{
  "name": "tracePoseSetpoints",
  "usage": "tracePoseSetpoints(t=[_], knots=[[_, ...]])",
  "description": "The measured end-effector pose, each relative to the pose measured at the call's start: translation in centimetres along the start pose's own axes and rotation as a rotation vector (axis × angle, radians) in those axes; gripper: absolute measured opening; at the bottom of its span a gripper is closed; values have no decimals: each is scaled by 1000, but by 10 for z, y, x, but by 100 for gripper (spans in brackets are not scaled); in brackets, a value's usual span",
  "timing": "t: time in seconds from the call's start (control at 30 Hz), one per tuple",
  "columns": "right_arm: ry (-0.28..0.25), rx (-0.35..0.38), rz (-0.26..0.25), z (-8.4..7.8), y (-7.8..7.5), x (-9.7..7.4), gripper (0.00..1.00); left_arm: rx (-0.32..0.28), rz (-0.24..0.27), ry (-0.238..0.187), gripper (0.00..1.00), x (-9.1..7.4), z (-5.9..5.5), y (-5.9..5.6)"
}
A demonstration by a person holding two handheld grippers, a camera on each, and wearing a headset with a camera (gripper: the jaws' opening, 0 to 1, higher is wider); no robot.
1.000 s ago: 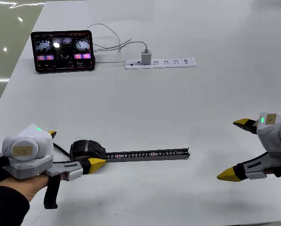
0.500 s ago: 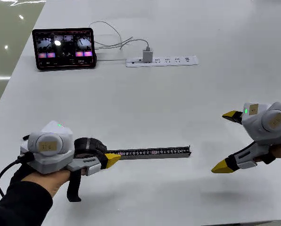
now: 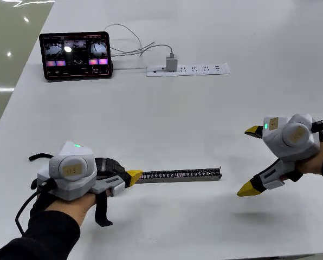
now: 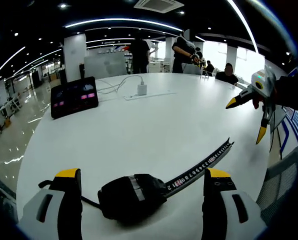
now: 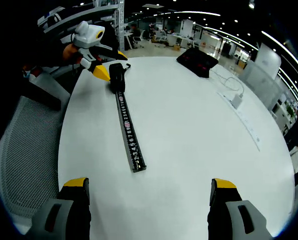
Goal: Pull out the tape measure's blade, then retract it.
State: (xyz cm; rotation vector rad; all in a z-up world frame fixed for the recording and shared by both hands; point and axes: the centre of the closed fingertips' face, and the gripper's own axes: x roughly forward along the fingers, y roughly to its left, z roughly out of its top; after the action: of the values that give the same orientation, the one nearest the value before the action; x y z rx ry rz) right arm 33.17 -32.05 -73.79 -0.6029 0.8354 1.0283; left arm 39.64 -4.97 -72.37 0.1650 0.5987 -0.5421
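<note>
Tape measure (image 4: 132, 196) between left tongs (image 4: 143, 173)

Only legible print: white digits on tape measure's blade (image 5: 130, 135), lying straight ahead of right gripper (image 5: 150, 182), approx. centred btwn its jaws; a 2–9 run reads near the tip. Tablet (image 3: 75, 56) screen, far beyond: too small to read.

A white power strip (image 3: 196, 69) lay far across the white worktop (image 3: 205, 124). A charger (image 3: 172, 64) sat plugged into the strip's left end. Left of the strip stood a lit tablet (image 3: 76, 55), with white cables (image 3: 130, 49) looping between them.
</note>
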Motion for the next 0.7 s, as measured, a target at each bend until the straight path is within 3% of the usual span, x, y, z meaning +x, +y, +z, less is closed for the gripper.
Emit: tracePoseSetpoints(t=[0.27,0.53,0.7], knots=[[14,-23,52,5,1,15,99,-103,53,-41,99,4,-3,6],[49,-25,86,0,-3,31,99,-143,109,-76,99,6,-14,13],[68,-24,102,-3,-5,42,99,-139,154,-105,99,2,-14,19]])
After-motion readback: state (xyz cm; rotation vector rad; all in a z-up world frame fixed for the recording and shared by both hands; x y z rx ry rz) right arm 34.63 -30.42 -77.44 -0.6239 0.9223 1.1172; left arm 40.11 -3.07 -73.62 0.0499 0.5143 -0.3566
